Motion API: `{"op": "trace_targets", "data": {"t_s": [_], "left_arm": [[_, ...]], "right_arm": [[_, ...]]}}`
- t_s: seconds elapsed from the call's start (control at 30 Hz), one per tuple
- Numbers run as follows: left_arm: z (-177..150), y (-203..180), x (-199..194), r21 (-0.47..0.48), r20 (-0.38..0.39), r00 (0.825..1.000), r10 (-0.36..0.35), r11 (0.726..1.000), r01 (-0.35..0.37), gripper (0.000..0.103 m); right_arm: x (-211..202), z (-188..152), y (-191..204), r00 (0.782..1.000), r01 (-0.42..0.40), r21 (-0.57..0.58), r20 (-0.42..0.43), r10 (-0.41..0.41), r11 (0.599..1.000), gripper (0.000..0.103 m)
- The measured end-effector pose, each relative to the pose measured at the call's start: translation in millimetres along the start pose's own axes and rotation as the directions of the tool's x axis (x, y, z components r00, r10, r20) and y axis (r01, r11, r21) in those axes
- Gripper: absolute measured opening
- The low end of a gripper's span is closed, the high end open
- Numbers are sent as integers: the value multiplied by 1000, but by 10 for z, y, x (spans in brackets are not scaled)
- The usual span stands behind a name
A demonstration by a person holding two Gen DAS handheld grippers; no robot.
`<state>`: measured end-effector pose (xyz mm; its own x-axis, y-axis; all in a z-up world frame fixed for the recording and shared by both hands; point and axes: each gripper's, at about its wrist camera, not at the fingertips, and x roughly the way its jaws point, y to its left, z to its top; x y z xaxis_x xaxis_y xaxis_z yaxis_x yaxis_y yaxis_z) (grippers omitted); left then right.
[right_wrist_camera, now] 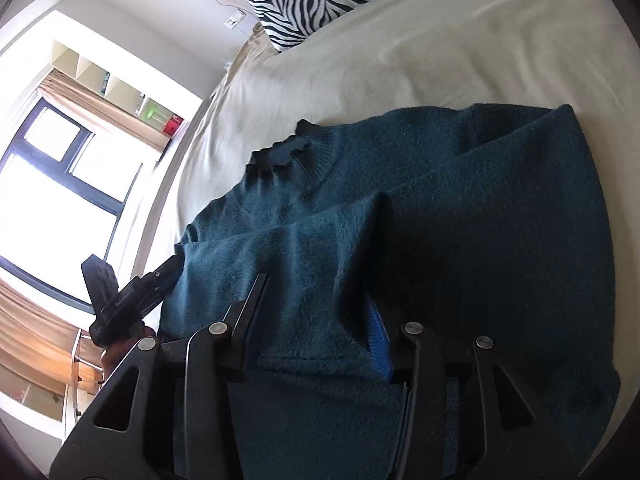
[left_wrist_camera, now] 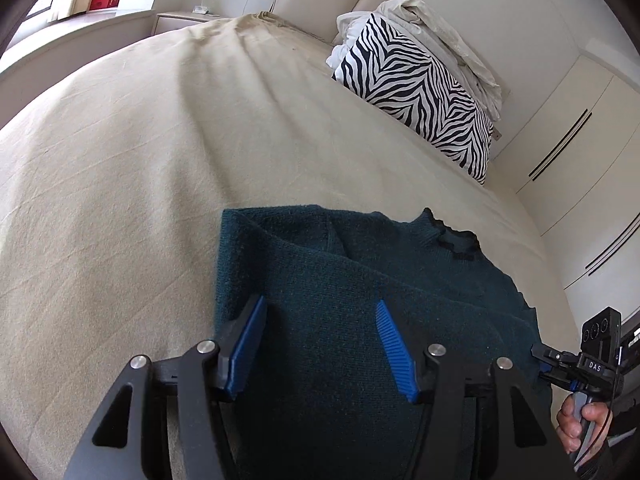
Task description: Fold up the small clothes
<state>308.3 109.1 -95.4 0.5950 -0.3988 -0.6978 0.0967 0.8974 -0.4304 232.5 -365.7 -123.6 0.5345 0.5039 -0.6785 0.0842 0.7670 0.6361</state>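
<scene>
Dark teal sweater (left_wrist_camera: 360, 280) lay partly folded on beige bed (left_wrist_camera: 140, 180), collar twd zebra pillow (left_wrist_camera: 424, 92). Left hand-held gripper (left_wrist_camera: 320, 344) hovered w/ jaws apart, nothing pinched. Right hand-held gripper (right_wrist_camera: 316, 320) straddled a raised sleeve fold; pads prob. not pressing, view dim.

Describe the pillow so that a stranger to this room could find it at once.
Start from the bed with its beige sheet. At its head end, near the headboard, lies a pile of bedding. The pillow leans against the crumpled white bedding; it alone has black-and-white zebra stripes, while everything around it is plain.
</scene>
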Motion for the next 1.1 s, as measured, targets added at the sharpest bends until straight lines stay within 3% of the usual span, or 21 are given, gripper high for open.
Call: {"op": "trace_targets", "data": {"t_s": [0.07, 0.23, 0.33, 0.47, 0.53, 0.57, 0.8, 0.83, 0.9, 0.93, 0.97, 1.1], "left_arm": [[-82, -18, -46, 36, 0, 1000, 16, 999, -16, 60], [-220, -72, -96, 76, 14, 998, 59, 995, -60, 60], [-279, -79, -135, 80, 18, 997, 73, 994, -74, 60], [-328, -45, -208, 75, 18, 998, 61, 995, -62, 60], [-377, -28, -296, 68, 18, 998, 59, 996, -60, 60], [-423, -12, -337, 63, 7, 997, 78, 995, -79, 70], [-926, 70, -941, 24, -17, 997, 69, 997, -68, 72], [-1010, 82, -1062, 6, -15, 998, 68, 998, -68, 72], [-1193, 92, -1296, -16, -7, 998, 57, 998, -57, 73], [-1293, 95, -1392, -25, -13, 998, 57, 998, -57, 73], [-1396, 93, -1475, -32, -24, 998, 59, 998, -60, 73], [-1819, 107, -1703, -73, -91, 994, 55, 995, -61, 73]], "right_arm": [[-35, -2, -131, 998, -54, 36, 15, 53, 998, 33], [-67, 47, -76, 1000, 2, -7, 24, -2, 1000, 32], [-88, 111, -164, 998, 46, 28, 44, -48, 999, 26], [-125, 107, -382, 998, 4, 72, 64, -9, 997, 22], [-215, 66, -409, 997, 8, 59, 72, -12, 998, 22], [-266, 36, -404, 997, 15, 50, 76, -18, 999, 25], [-793, -413, -475, 992, 49, 20, 116, -51, 999, 25], [-907, -514, -490, 991, 49, 14, 125, -51, 999, 27], [-1109, -740, -513, 990, 51, 9, 133, -52, 999, 40], [-1217, -872, -526, 989, 49, 6, 141, -49, 999, 57], [-1338, -1018, -538, 987, 45, -3, 153, -44, 999, 63], [-1708, -1519, -619, 988, 55, -24, 146, -51, 998, 63]]}}
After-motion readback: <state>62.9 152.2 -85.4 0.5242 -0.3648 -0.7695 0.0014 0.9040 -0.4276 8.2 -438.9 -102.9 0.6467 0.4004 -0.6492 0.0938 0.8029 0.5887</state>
